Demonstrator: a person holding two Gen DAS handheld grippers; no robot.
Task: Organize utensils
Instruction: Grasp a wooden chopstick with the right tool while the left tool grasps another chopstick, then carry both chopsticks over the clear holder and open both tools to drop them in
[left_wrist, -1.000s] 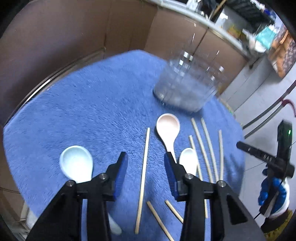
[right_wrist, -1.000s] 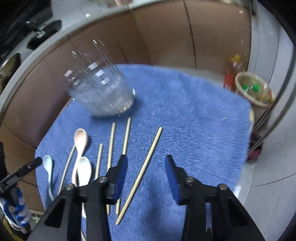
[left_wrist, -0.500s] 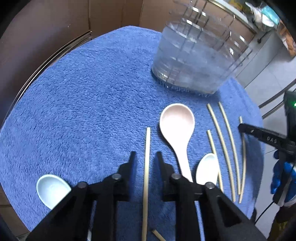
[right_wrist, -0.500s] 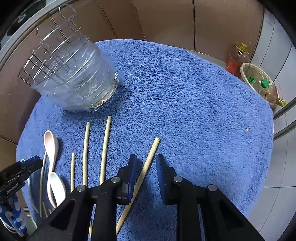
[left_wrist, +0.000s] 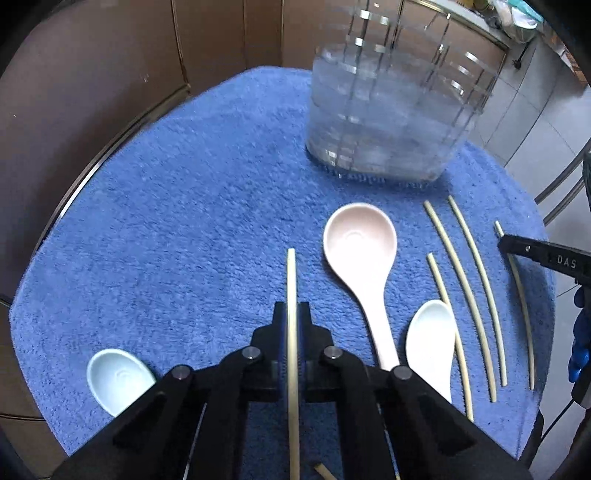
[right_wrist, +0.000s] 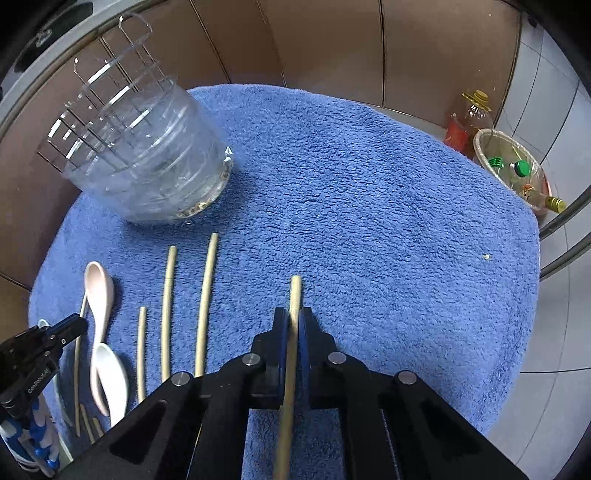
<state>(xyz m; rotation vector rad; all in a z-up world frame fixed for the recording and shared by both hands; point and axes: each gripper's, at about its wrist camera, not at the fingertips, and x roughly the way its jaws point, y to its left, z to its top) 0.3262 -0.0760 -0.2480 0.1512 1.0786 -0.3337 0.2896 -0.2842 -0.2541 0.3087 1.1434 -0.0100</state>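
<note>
My left gripper (left_wrist: 291, 310) is shut on a bamboo chopstick (left_wrist: 291, 275) that points toward the clear utensil holder (left_wrist: 391, 110). My right gripper (right_wrist: 292, 315) is shut on another chopstick (right_wrist: 294, 295). On the blue towel (left_wrist: 184, 221) lie a pink spoon (left_wrist: 360, 240), a white spoon (left_wrist: 430, 336), a pale blue spoon (left_wrist: 118, 380) and several loose chopsticks (left_wrist: 458, 288). In the right wrist view the holder (right_wrist: 147, 166) stands at the far left, with loose chopsticks (right_wrist: 205, 302) and the pink spoon (right_wrist: 99, 291) beside my left gripper (right_wrist: 74, 326).
Brown cabinet fronts (left_wrist: 110, 74) surround the towel's far side. A basket of bottles (right_wrist: 513, 173) and an oil bottle (right_wrist: 467, 118) stand on the floor at the right. The towel's right half (right_wrist: 388, 221) holds no utensils.
Both grippers moved forward and down over a chopstick each and closed from open to shut on them. The holder now looms closer in the left wrist view.
</note>
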